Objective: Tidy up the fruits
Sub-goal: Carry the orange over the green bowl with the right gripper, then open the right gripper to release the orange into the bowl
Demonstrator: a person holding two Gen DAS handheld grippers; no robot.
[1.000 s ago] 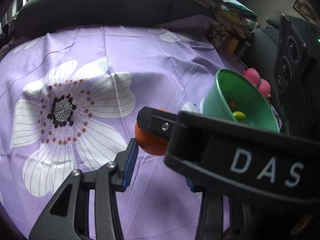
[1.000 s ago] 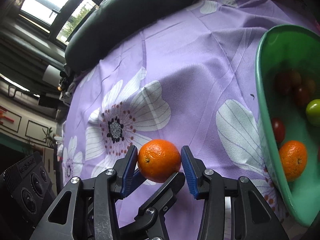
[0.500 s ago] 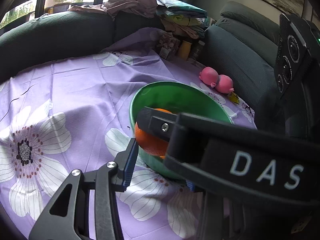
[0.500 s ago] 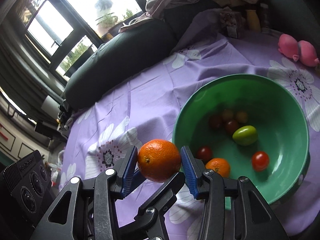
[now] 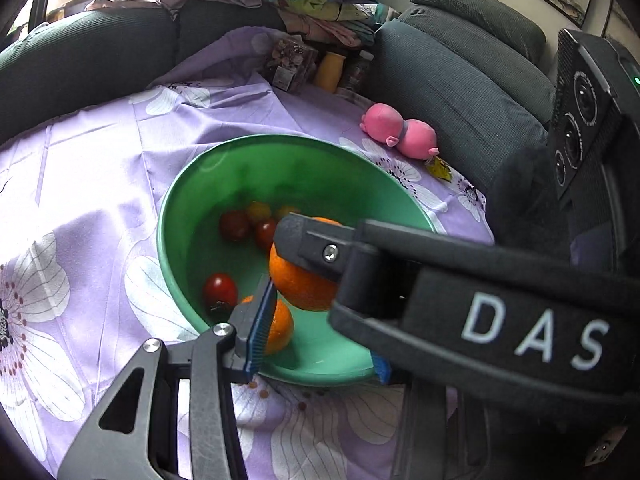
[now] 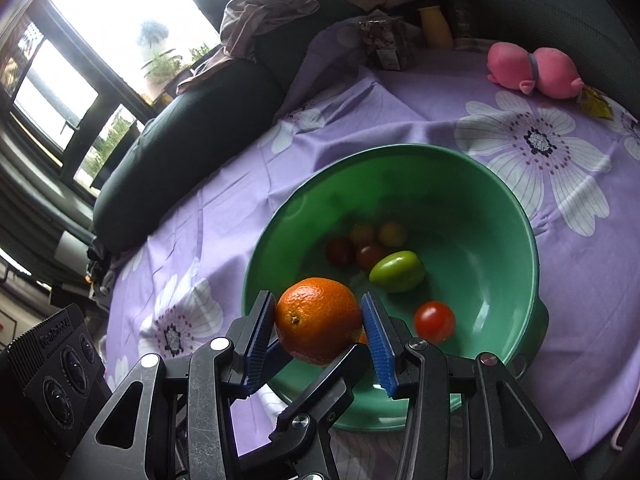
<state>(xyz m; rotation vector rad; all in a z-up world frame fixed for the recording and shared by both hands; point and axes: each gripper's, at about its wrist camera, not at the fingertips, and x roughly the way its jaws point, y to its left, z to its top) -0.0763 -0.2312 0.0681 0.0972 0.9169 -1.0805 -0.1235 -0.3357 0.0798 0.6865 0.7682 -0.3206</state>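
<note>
My right gripper (image 6: 320, 344) is shut on an orange (image 6: 318, 320) and holds it over the near-left rim of a green bowl (image 6: 520, 216). The bowl holds a green fruit (image 6: 397, 272), a red tomato (image 6: 434, 321), several small dark and yellow tomatoes (image 6: 366, 246) and a second orange (image 5: 280, 330). In the left wrist view the held orange (image 5: 300, 284) hangs over the bowl (image 5: 280, 152), with the right gripper's body across the frame. My left gripper (image 5: 316, 332) is open around this spot; its left pad (image 5: 260, 320) stands clear of the orange.
The bowl sits on a purple flowered cloth (image 6: 400, 112). A pink plush toy (image 6: 532, 66) lies beyond it at the right. Jars and a yellow bottle (image 6: 434, 28) stand at the back. Dark sofa cushions (image 5: 460, 64) ring the cloth.
Both grippers have swung from the bare cloth to the bowl. The held orange has gone from beside the bowl to over its near-left rim.
</note>
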